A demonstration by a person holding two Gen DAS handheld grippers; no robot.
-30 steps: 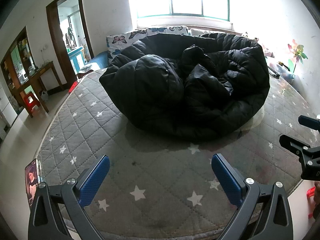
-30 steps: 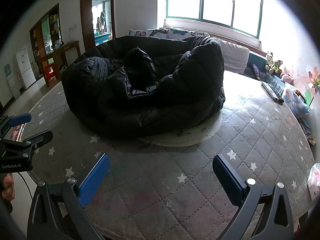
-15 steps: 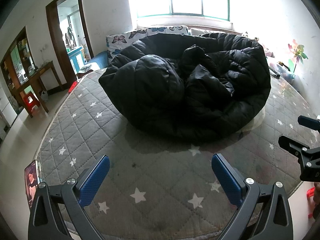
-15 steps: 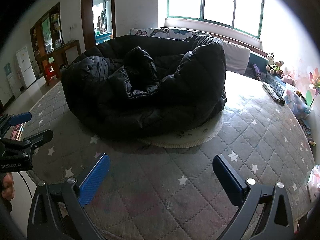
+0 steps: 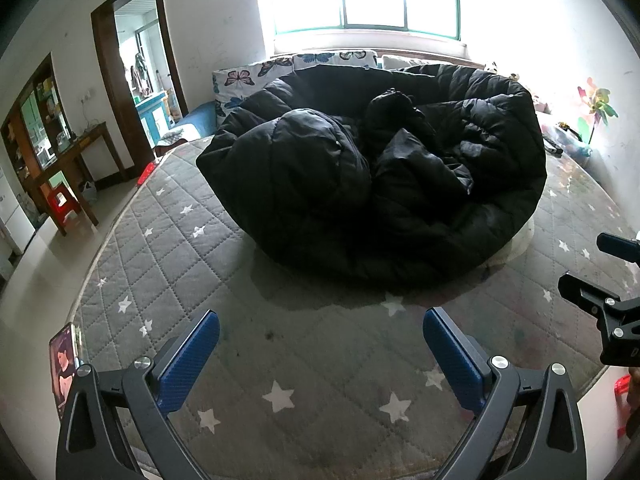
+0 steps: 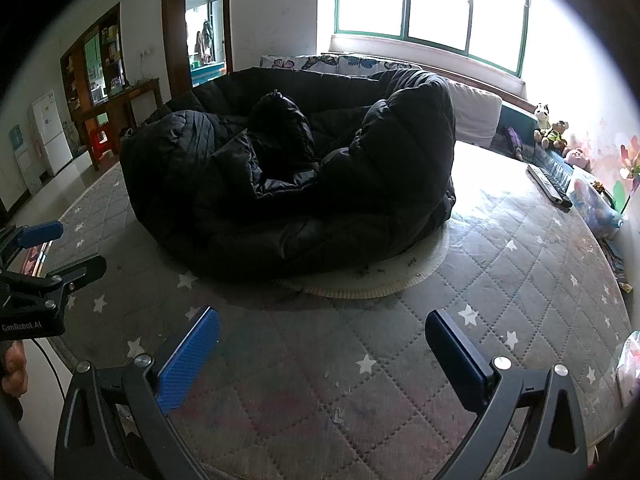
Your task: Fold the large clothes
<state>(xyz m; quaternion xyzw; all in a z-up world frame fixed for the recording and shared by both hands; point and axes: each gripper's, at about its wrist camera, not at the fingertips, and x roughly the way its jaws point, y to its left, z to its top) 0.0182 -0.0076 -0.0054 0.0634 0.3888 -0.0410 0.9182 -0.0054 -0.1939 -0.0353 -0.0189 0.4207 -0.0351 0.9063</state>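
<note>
- Grey quilted bed cover (image 5: 168,248) with white stars spreads across the bed in a bright room, with a green-framed window (image 6: 432,4) behind and a doorway (image 5: 136,56) off to the side.
- A big black puffer coat (image 5: 372,184) lies bunched in a rounded heap on the bed, well ahead of both pairs of fingers and touching neither.
- In the left wrist view the coat sits straight ahead of the left gripper (image 5: 320,356), beyond the tips and a little toward the right finger; a stretch of bare starred cover lies between the tips and the coat's near edge.
- The left gripper's blue-padded fingers (image 5: 188,360) stand wide apart, with nothing between them.
- In the right wrist view the coat lies ahead of the right gripper (image 6: 322,356) and more toward the left finger; a pale round mat (image 6: 384,280) pokes out from under the coat's near edge.
- The right gripper's fingers (image 6: 456,360) are likewise spread wide, holding nothing, low over the cover.
- Each gripper shows at the edge of the other's view, so the two sit side by side near the bed's front edge.
- A phone (image 5: 62,364) lies on the bed's edge just outside the left gripper's left finger.
- A remote (image 6: 548,184) and soft toys (image 6: 552,130) lie far beyond the right finger, near the wall.
</note>
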